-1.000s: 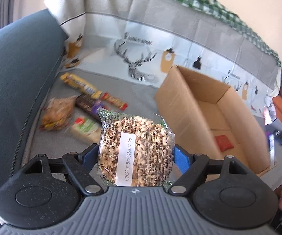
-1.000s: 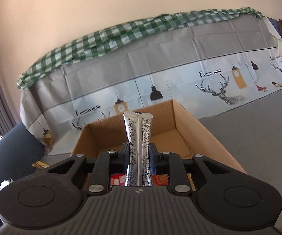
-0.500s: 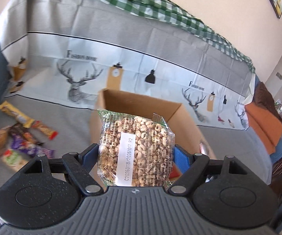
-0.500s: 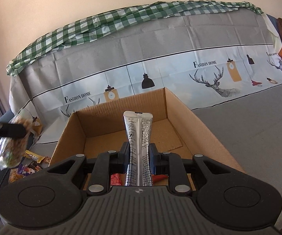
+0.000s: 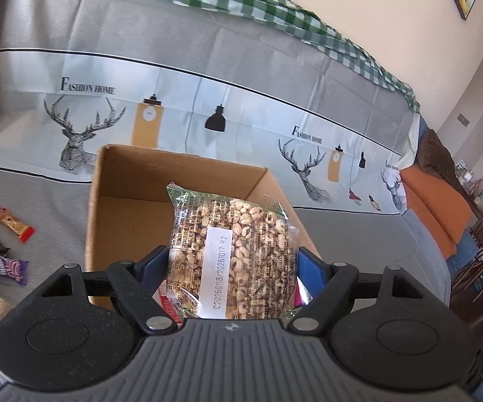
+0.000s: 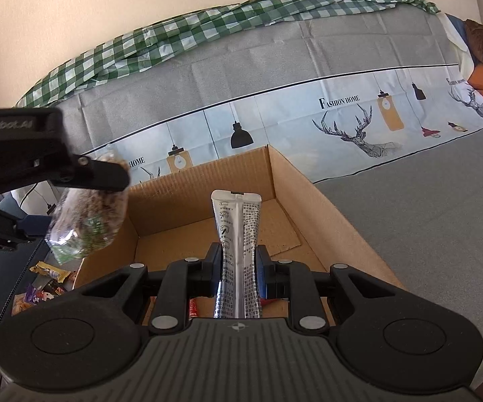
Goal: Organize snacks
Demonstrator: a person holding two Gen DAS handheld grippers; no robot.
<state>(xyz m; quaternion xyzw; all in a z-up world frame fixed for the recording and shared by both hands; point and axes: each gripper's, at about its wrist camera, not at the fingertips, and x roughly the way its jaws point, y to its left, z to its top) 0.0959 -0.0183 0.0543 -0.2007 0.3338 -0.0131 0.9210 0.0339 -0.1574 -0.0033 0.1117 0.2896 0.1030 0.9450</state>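
Your cardboard box (image 5: pixel 188 181) is sitting on the couch seat (image 6: pixel 425 207), before the draped backrest cover (image 5: pixel 208 67); loose snack bars (image 5: pixel 3 251) are lying left of it.

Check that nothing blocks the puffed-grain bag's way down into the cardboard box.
Nothing visible does. The puffed-grain bag, clamped in the left hand-held gripper, hangs above the open-topped cardboard box, whose floor holds only a few flat packets.
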